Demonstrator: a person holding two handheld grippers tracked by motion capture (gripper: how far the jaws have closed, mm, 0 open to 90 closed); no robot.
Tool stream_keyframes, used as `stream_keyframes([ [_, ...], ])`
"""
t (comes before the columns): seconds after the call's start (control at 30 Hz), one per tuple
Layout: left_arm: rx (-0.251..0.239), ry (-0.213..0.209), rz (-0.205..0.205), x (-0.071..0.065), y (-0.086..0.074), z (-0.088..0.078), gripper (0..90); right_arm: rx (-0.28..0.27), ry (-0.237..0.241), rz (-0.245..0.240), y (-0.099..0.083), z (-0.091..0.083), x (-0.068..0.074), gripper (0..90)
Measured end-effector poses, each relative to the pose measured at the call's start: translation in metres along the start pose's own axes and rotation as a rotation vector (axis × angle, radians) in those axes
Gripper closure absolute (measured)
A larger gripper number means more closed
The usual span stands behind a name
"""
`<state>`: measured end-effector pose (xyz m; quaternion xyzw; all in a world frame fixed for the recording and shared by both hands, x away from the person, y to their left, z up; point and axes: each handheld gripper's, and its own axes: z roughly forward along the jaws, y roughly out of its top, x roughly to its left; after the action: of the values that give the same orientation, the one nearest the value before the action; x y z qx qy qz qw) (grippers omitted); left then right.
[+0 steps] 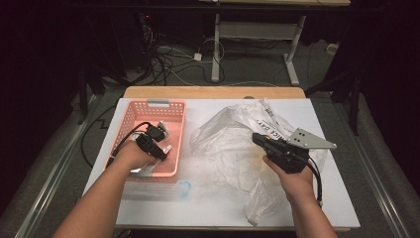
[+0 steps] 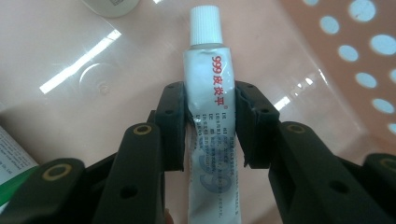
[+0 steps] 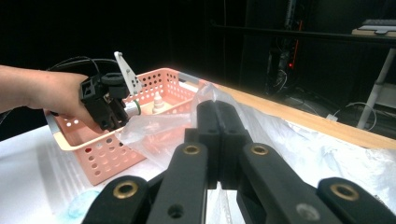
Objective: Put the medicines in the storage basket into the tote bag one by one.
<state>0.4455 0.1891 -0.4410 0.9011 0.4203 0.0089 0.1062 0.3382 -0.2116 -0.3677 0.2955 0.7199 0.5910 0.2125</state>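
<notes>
A white ointment tube (image 2: 210,79) with red print and a ribbed white cap lies in the pink basket (image 1: 148,104). My left gripper (image 1: 162,145) reaches down into the basket, its pads pressed on both sides of the tube's body (image 2: 210,95). The right gripper view shows that left gripper (image 3: 111,106) over the basket (image 3: 93,158). My right gripper (image 1: 257,138) rests on the crumpled clear plastic bag (image 1: 230,146) at the table's right. Its jaws are shut (image 3: 217,109) on a raised fold of the bag (image 3: 299,149).
The basket also holds a small white bottle (image 3: 158,101) and a green-and-white box (image 2: 11,158). A bluish crumpled scrap (image 1: 184,188) lies on the white table top (image 1: 208,208) in front of the basket. Cables and desk legs stand on the floor beyond the far edge.
</notes>
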Motion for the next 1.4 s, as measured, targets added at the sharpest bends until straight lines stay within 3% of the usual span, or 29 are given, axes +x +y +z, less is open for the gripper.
stream_keyframes([
  [0.33, -0.020, -0.002, -0.001, 0.000, -0.001, 0.000, 65.1, -0.002, -0.005, 0.005, -0.001, -0.001, -0.002, 90.0],
  [0.7, -0.080, 0.003, 0.010, 0.001, -0.005, -0.006, 65.2, -0.001, -0.004, 0.005, -0.001, 0.000, -0.003, 90.0],
  [1.1, -0.209, -0.009, 0.032, 0.000, -0.012, -0.017, 65.2, -0.006, -0.004, 0.007, 0.000, -0.003, -0.003, 90.0],
  [1.4, -0.270, -0.001, 0.042, -0.002, -0.015, -0.020, 65.2, -0.013, -0.010, 0.002, 0.001, -0.004, -0.004, 90.0],
])
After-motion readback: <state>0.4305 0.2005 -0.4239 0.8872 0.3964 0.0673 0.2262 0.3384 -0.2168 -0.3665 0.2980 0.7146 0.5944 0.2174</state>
